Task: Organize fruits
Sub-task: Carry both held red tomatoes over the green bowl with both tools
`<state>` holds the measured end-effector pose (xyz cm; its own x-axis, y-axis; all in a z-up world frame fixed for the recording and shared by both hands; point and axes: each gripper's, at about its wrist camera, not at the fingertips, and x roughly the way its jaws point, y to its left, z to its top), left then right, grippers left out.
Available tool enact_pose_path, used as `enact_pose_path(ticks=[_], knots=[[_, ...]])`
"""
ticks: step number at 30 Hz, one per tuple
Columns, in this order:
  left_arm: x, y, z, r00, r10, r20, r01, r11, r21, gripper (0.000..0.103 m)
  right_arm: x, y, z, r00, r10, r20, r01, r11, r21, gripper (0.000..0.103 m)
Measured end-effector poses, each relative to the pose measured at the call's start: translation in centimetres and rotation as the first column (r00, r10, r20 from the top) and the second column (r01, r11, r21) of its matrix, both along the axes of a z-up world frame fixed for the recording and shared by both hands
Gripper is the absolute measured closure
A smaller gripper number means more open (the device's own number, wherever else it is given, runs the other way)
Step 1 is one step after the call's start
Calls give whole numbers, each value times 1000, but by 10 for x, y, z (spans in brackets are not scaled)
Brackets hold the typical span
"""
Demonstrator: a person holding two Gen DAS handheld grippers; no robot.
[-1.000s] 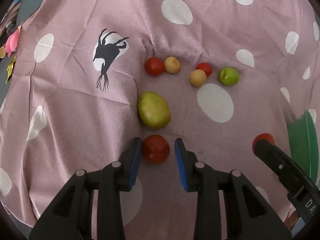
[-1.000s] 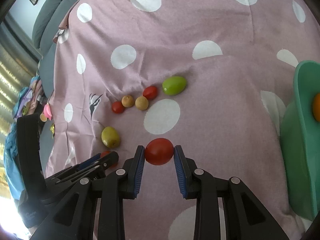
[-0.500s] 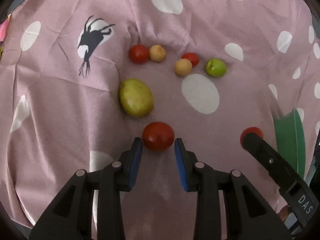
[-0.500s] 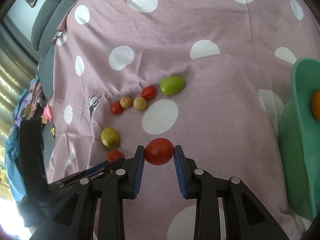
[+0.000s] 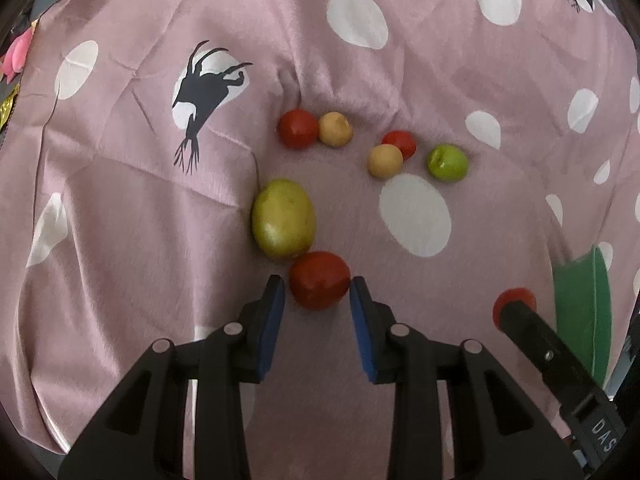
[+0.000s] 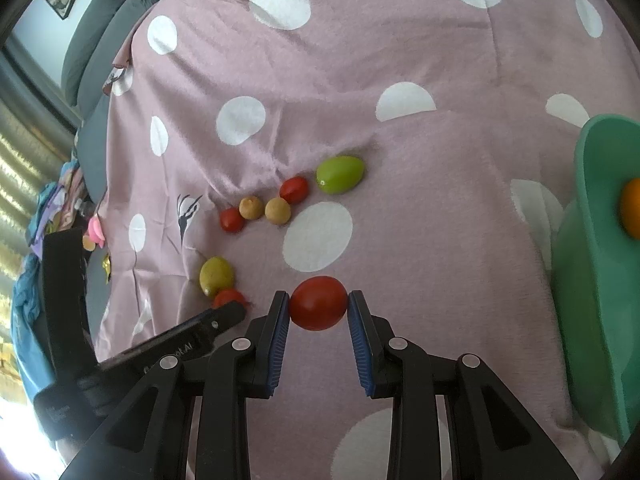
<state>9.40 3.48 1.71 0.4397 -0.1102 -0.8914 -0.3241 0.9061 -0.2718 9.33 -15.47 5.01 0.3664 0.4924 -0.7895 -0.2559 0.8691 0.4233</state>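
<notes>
Right wrist view: right hand-held gripper is clamped on a red tomato, probably bound for the green bowl beside it; left hand-held gripper sits apart around another tomato.

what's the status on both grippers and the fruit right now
Right gripper shut on a red fruit, green bowl to its right. Left gripper open around second red fruit, which touches the yellow-green fruit.

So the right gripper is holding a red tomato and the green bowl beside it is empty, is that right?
Not quite. The right gripper does hold a red tomato, but the green bowl is not empty: the right wrist view shows an orange fruit inside it.
</notes>
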Motion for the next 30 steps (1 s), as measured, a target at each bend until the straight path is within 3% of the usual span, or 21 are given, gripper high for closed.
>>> enact_pose_path(ticks=[4, 16, 19, 30], knots=[[5, 1, -1, 1000, 7, -2, -7, 1000, -6, 70, -1, -1, 0, 1000, 0, 0, 0, 1000, -1, 71], [10, -1, -4, 1000, 13, 14, -14, 997, 79, 73, 0, -3, 0, 1000, -11, -1, 11, 1000, -7, 71], [11, -9, -1, 1000, -2, 25, -1, 993, 115, 73, 0, -4, 1, 1000, -13, 3, 13, 1000, -5, 71], [-1, -30, 21, 992, -81, 101, 67, 988, 140, 73, -1, -11, 7, 999, -38, 23, 38, 999, -8, 71]])
